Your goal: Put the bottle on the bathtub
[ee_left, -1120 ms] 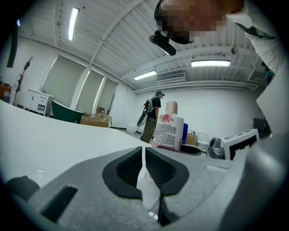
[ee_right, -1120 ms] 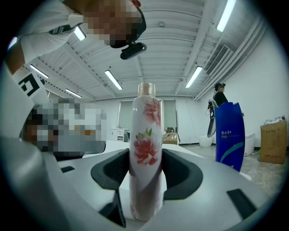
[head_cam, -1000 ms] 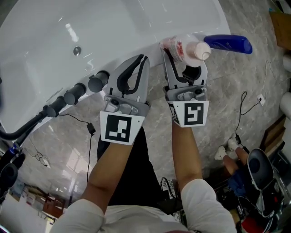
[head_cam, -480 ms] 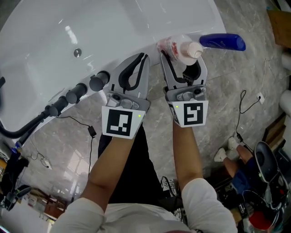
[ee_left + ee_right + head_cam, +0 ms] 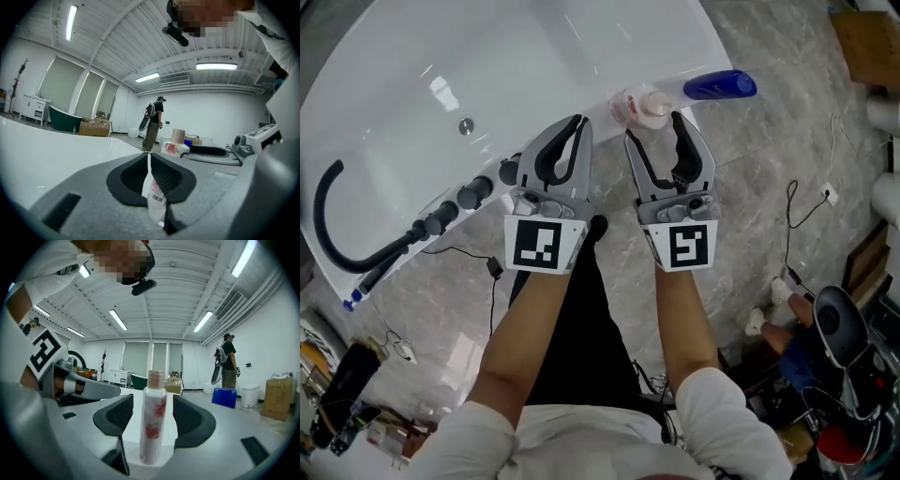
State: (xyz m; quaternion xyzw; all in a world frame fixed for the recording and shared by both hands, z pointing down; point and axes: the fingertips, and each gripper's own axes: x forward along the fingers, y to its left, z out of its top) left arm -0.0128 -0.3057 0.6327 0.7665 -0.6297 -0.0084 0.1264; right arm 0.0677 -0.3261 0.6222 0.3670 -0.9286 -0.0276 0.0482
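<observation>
A white bottle point(image 5: 642, 105) with red print and a tan cap stands upright on the white bathtub's rim point(image 5: 581, 94). My right gripper point(image 5: 654, 131) is open just in front of it, one jaw on each side. In the right gripper view the bottle point(image 5: 152, 418) stands between the spread jaws of the right gripper point(image 5: 152, 414) with a gap on both sides. My left gripper point(image 5: 577, 124) is shut and empty, to the left of the bottle over the rim. The left gripper view shows the left gripper point(image 5: 149, 157) with jaws pressed together and the bottle point(image 5: 175, 145) beyond them to the right.
A blue bottle point(image 5: 719, 85) lies on the rim right of the white one. Tap knobs point(image 5: 473, 194) and a black hose point(image 5: 337, 216) sit on the rim at left; a drain point(image 5: 466, 126) shows inside the tub. Cables point(image 5: 797, 202) lie on the marble floor. A person point(image 5: 152, 124) stands far off.
The right gripper held the tilted bottle before; its jaws have spread and the bottle now stands free on the rim. Both grippers sit slightly further back from the tub.
</observation>
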